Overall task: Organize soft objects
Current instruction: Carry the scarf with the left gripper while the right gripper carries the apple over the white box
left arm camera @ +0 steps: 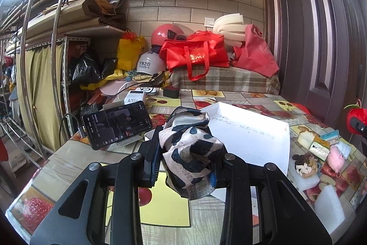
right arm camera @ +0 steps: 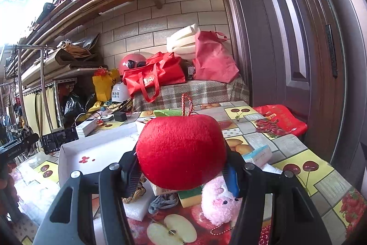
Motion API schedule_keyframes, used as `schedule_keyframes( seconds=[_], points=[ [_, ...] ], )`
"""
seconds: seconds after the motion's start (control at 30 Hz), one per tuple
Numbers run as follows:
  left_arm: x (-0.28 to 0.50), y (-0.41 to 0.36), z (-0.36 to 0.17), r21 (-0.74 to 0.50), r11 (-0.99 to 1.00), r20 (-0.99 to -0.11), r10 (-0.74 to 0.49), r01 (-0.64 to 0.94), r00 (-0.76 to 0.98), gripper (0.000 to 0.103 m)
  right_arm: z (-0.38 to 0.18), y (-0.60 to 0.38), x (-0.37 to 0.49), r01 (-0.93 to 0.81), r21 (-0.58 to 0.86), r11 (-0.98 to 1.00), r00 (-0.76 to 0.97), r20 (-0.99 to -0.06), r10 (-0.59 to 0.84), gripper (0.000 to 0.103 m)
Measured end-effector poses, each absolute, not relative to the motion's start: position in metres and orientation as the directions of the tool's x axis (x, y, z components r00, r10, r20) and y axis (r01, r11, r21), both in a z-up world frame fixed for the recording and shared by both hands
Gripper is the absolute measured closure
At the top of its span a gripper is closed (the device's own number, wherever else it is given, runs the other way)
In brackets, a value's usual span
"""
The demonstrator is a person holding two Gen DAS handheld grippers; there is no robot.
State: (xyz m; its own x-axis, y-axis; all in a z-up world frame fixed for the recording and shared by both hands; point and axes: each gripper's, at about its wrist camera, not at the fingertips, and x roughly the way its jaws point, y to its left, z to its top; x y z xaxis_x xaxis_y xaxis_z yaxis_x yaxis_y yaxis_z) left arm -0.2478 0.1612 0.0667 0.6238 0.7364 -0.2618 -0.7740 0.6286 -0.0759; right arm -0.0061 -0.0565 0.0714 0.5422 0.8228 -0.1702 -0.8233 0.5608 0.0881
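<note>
My left gripper (left arm camera: 184, 167) is shut on a crumpled cream cloth with dark blotches (left arm camera: 190, 148), held above the table in front of the white shallow box (left arm camera: 250, 137). My right gripper (right arm camera: 183, 170) is shut on a red plush apple (right arm camera: 181, 150) with a red braided loop on top; the same apple (left arm camera: 354, 121) shows at the right edge of the left wrist view. Under the apple lie a pink plush toy (right arm camera: 220, 201), a grey cloth scrap (right arm camera: 162, 203), a yellow-green sponge (right arm camera: 190, 196) and a braided rope piece (right arm camera: 135, 192). The white box (right arm camera: 96, 150) lies left of the apple.
A phone on a stand (left arm camera: 117, 123) stands left of the box. White foam blocks (left arm camera: 329, 206), tissue packs (left arm camera: 320, 148) and a pile of small trinkets (left arm camera: 306, 163) crowd the table's right side. Red bags (left arm camera: 197, 54) and helmets sit behind. A brown door (right arm camera: 298, 38) is at right.
</note>
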Motion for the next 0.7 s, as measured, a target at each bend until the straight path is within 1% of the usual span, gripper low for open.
schedule_keyframes(
  seconds=[0.1, 0.3, 0.53, 0.7],
  points=[
    [-0.240, 0.167, 0.063, -0.045, 0.637, -0.272, 0.733, -0.770, 0.623, 0.071, 0.070, -0.044, -0.002, -0.824, 0.092, 0.559, 0.538, -0.184, 0.823, 0.043],
    [-0.220, 0.190, 0.054, -0.041, 0.643, -0.349, 0.708, -0.765, 0.613, 0.071, 0.064, -0.023, 0.002, -0.825, 0.098, 0.557, 0.530, -0.210, 0.822, 0.043],
    [-0.201, 0.194, 0.053, -0.003, 0.644, -0.333, 0.721, -0.765, 0.607, 0.071, 0.064, 0.000, -0.003, -0.847, 0.058, 0.528, 0.504, -0.225, 0.834, 0.043],
    [-0.194, 0.200, 0.054, 0.003, 0.654, -0.329, 0.715, -0.757, 0.617, 0.071, 0.063, 0.022, -0.010, -0.870, 0.020, 0.493, 0.474, -0.242, 0.846, 0.043]
  ],
)
